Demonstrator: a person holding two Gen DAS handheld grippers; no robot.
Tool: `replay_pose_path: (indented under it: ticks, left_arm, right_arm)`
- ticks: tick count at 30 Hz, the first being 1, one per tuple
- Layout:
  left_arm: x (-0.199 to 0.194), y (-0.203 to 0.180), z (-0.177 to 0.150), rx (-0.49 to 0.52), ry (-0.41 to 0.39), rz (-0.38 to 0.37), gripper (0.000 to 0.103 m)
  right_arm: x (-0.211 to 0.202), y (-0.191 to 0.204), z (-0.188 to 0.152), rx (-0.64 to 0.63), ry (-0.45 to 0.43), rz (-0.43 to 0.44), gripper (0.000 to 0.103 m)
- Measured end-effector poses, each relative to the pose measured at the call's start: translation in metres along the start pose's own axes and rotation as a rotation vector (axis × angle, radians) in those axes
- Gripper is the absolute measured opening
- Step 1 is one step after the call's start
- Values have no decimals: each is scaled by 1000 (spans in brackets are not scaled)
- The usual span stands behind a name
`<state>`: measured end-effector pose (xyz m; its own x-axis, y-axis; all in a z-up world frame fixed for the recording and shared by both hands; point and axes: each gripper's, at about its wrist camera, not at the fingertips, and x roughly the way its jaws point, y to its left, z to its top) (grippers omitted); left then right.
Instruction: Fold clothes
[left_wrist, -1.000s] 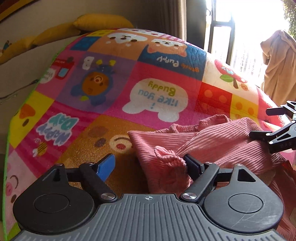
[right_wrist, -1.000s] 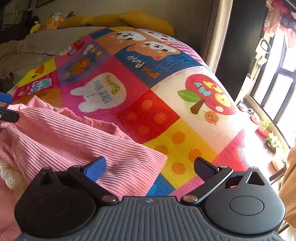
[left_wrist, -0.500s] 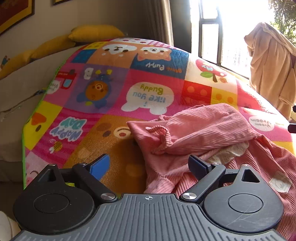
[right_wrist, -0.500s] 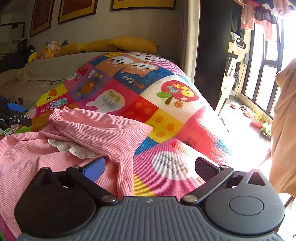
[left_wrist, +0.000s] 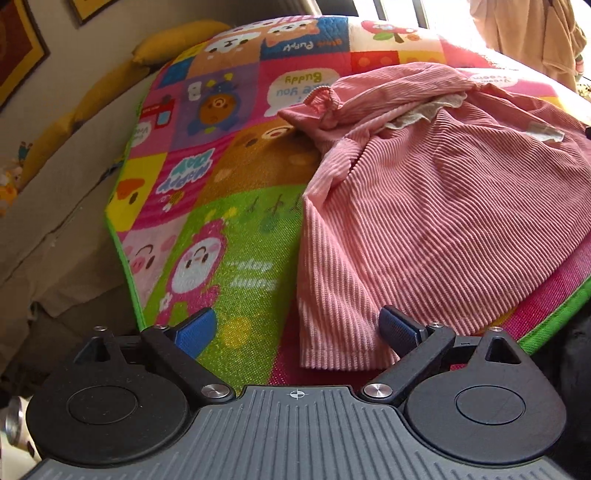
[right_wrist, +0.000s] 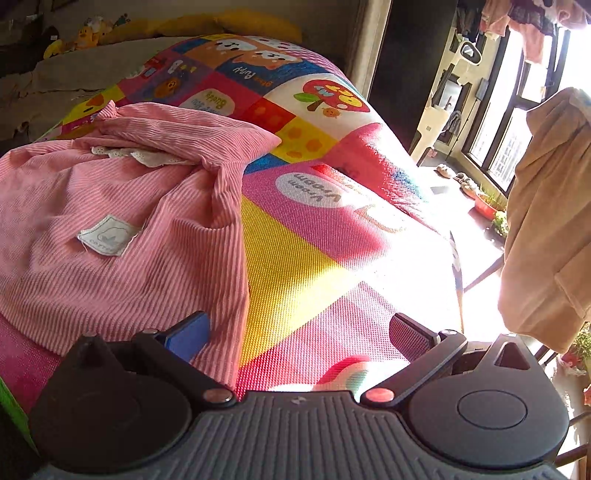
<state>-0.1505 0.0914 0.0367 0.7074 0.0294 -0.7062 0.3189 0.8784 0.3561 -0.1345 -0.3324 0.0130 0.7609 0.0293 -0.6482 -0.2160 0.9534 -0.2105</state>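
Fingers of the left gripper (left_wrist: 297, 328) are opening wide, with the near hem of the pink top (left_wrist: 424, 206) between them but not pinched. The right gripper (right_wrist: 299, 336) gapes too, holding nothing, beside the top's right edge. The top lies bunched on the colourful mat (left_wrist: 236, 229). Farther off, its sleeve (left_wrist: 325, 101) and lace collar (right_wrist: 147, 155) are crumpled; grabbing only one layer could fold it crooked.

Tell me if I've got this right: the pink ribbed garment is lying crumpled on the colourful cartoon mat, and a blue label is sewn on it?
Nearly. The label on the pink ribbed garment is white, not blue, as the right wrist view shows. The rest holds: the garment lies crumpled on the colourful cartoon mat.
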Motion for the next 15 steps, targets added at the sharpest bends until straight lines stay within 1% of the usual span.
replay_pose_path:
  ticks: [2,3,5,7,10,12,13,15]
  left_arm:
    - [-8,5,-1,-16,-5,-12,99]
    - [-12,5,0,-26,-18,-41,99]
    - [-19,3,3,-43,-43,-108,99]
    - [-23,-9,6,-25,-66,-140,99]
    - [-26,-26,13,11,-106,-174,99]
    - [-28,-30,26,15,-147,-209,99]
    - [-26,-27,36,0,-165,-233,99]
    - [-22,-19,60,-46,-198,-285,99]
  right_arm:
    - [-13,-2,-1,-27,-8,2,103]
    - [-21,-1,-1,-47,-17,7,103]
    - [-36,5,-1,-103,-27,53,103]
    - [-46,19,-1,-176,-39,91,103]
    - [-52,42,6,-253,-78,110,103]
    - [-55,44,23,-227,-121,157,103]
    - [-54,42,34,-201,-140,180,103]
    - [-47,31,67,-106,-173,232,103]
